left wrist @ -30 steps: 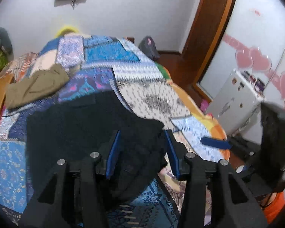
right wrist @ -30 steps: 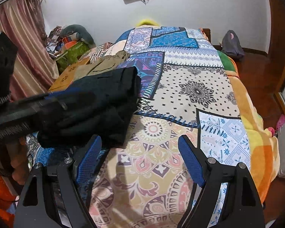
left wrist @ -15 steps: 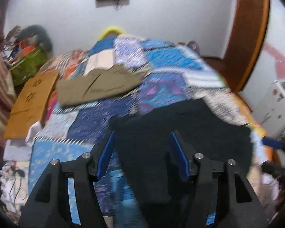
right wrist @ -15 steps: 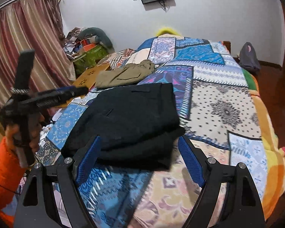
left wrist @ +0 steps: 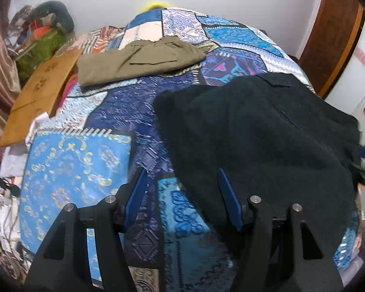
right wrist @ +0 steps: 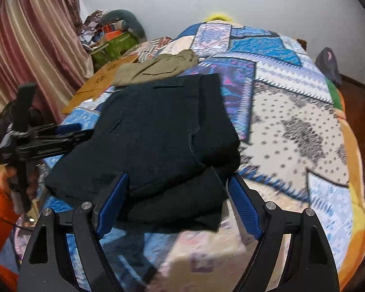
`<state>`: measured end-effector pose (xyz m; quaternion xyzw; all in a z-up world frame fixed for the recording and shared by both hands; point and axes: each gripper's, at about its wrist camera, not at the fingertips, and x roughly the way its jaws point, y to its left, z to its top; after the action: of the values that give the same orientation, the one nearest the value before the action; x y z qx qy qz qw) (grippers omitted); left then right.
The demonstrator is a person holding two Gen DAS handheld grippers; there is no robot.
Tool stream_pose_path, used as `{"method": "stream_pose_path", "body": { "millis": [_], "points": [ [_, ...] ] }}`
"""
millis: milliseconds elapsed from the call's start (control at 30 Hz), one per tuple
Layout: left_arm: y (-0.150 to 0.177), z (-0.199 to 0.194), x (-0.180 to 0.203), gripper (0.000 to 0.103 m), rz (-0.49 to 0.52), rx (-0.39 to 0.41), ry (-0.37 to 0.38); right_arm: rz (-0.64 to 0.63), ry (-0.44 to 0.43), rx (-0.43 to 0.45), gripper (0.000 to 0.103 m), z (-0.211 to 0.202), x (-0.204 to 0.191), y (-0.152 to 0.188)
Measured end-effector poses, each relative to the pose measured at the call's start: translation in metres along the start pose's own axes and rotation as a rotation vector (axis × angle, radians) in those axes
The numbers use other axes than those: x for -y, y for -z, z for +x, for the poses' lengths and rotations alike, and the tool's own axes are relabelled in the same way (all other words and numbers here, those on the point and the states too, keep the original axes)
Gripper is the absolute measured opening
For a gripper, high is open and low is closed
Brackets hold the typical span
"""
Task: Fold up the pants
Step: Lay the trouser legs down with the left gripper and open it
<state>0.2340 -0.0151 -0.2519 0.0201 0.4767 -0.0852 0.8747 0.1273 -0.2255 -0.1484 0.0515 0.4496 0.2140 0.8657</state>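
Note:
Black pants point(right wrist: 158, 131) lie folded in a thick stack on the patchwork quilt point(right wrist: 292, 126). My right gripper point(right wrist: 177, 194) is open at the stack's near edge, and the lower fold sits loosely between its blue pads point(right wrist: 243, 206). My left gripper point(left wrist: 182, 189) is open at the left side of the black pants point(left wrist: 255, 141). Their edge reaches in by the right pad, with the quilt point(left wrist: 73, 160) under the left pad. In the right wrist view, the left gripper point(right wrist: 68, 131) shows beside the stack, held by a hand in an orange sleeve point(right wrist: 0, 199).
Olive pants point(left wrist: 138, 60) lie folded farther back on the bed. A cardboard sheet point(left wrist: 39, 92) leans off the bed's left side, with a green bag point(right wrist: 114, 46) and clutter behind it. A curtain point(right wrist: 34, 43) hangs left. A grey bag point(right wrist: 328, 65) sits on the floor at right.
The left gripper's jaws have widened off the black pants and it has moved left and down to their left edge. The right gripper has come closer to the stack's near edge.

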Motion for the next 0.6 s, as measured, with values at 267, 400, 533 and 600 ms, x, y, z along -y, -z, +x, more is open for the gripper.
{"method": "stream_pose_path", "body": {
  "millis": [267, 400, 533, 600],
  "points": [
    [0.0, -0.009, 0.023, 0.061, 0.013, 0.025, 0.048, -0.022, 0.13, 0.008, 0.08, 0.018, 0.037, -0.029],
    [-0.022, -0.011, 0.008, 0.062, -0.009, 0.062, 0.011, -0.014, 0.179, 0.021, 0.08, 0.026, 0.042, -0.037],
    [-0.049, 0.003, -0.02, 0.066, -0.003, 0.057, -0.009, 0.013, 0.174, 0.031, 0.08, 0.016, 0.041, -0.037],
    [-0.055, 0.017, -0.027, 0.071, 0.055, 0.033, 0.01, 0.044, 0.149, 0.039, 0.082, 0.006, 0.04, -0.039]
  ]
}}
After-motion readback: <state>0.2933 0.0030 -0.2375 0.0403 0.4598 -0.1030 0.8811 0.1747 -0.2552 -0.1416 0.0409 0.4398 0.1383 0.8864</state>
